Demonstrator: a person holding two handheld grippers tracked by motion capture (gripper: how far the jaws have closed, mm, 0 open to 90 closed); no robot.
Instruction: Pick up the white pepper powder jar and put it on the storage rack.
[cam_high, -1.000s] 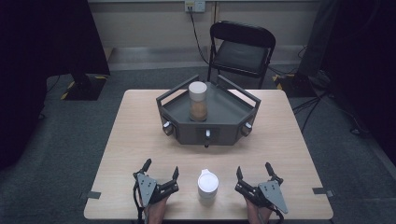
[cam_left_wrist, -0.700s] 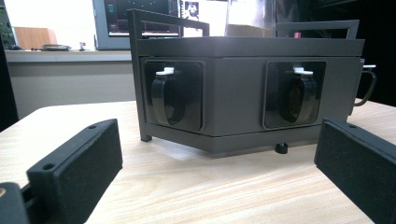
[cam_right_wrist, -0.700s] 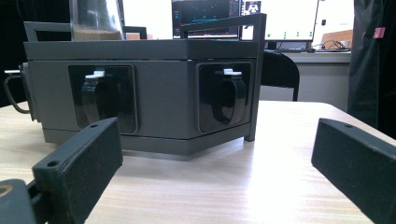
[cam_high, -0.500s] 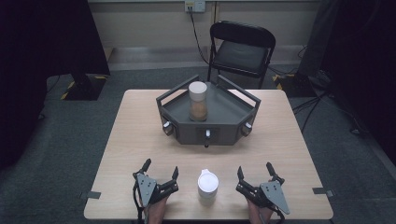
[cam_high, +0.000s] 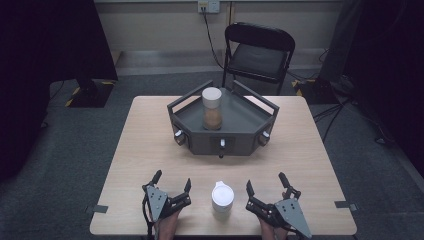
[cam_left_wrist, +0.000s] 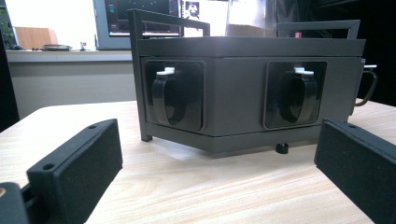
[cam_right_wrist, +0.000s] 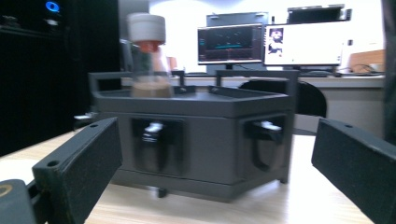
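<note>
At the near edge of a light wooden desk (cam_high: 150, 150), a person's left gripper (cam_high: 172, 192) and right gripper (cam_high: 265, 195) rest with jaws spread wide, holding nothing. Between them, just beside each, stands a small white lidded container (cam_high: 222, 199), upright; its contents are hidden. Farther back, mid-desk, sits a dark grey angular tray (cam_high: 200, 140) with railings and latch handles along its front. On it stands a clear jar (cam_high: 212, 108) with a white lid, part-filled with brown material. A careless sideways approach could likely tip the white container, since it stands free and narrow. Behind the desk is a black folding chair (cam_high: 257, 52).
</note>
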